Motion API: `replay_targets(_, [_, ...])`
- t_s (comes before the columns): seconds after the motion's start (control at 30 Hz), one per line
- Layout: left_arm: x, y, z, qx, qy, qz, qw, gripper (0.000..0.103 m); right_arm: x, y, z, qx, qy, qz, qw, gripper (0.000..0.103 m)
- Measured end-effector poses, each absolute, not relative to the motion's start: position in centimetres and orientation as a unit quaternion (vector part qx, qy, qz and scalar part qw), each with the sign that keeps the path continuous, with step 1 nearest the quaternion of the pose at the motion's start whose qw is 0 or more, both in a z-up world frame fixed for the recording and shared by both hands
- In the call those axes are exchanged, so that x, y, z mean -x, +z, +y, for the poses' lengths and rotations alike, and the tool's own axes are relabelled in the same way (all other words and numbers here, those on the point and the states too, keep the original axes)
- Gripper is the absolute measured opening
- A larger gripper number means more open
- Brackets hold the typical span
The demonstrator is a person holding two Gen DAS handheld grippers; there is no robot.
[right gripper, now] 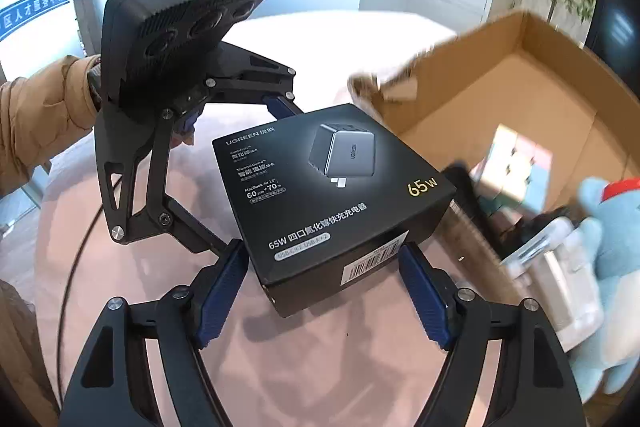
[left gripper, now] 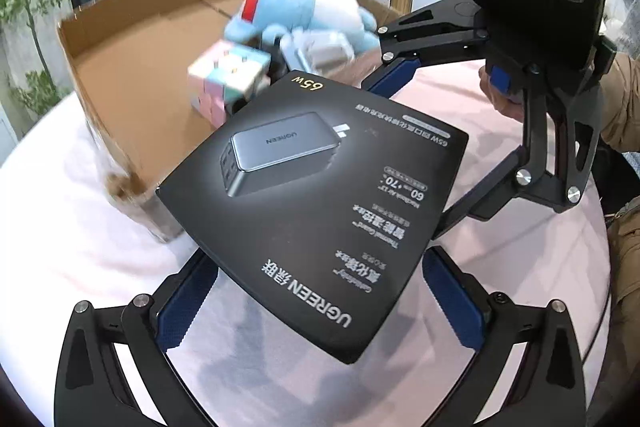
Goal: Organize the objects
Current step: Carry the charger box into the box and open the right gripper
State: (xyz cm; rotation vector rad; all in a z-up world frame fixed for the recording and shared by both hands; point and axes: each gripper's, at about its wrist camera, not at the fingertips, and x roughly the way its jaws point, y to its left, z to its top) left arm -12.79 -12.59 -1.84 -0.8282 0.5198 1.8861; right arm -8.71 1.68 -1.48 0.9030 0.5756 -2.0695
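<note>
Between our left claw's [left gripper: 316, 291] blue pads [left gripper: 182, 311] sits the black UGREEN charger box [left gripper: 316, 211], lifted off the pink tablecloth [left gripper: 80, 227]; both pads press its near edges, so we grip it from this side. Our right claw [right gripper: 324, 291] clamps the same box [right gripper: 332, 195] from the opposite end, its pads [right gripper: 224, 291] against the barcode face, so the box hangs between the two claws.

Beyond our left claw's tips and to their left stands the open cardboard box [left gripper: 120, 107]. Inside it, blurred, lie a pastel cube [left gripper: 228, 79], a blue plush toy [left gripper: 308, 15] and a clear plastic item [left gripper: 320, 53] just beside the plush. From our right claw, the carton [right gripper: 500, 91] lies ahead and to the right, close beside the charger box's far corner.
</note>
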Motion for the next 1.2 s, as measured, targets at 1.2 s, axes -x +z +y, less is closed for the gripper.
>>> replay_targets(1.2, [24.8,2.6,-3.5,0.313,0.809,0.252,0.429,0.102,20.8,4.0,12.1,-0.336,-0.868,0.201,0.307,0.060])
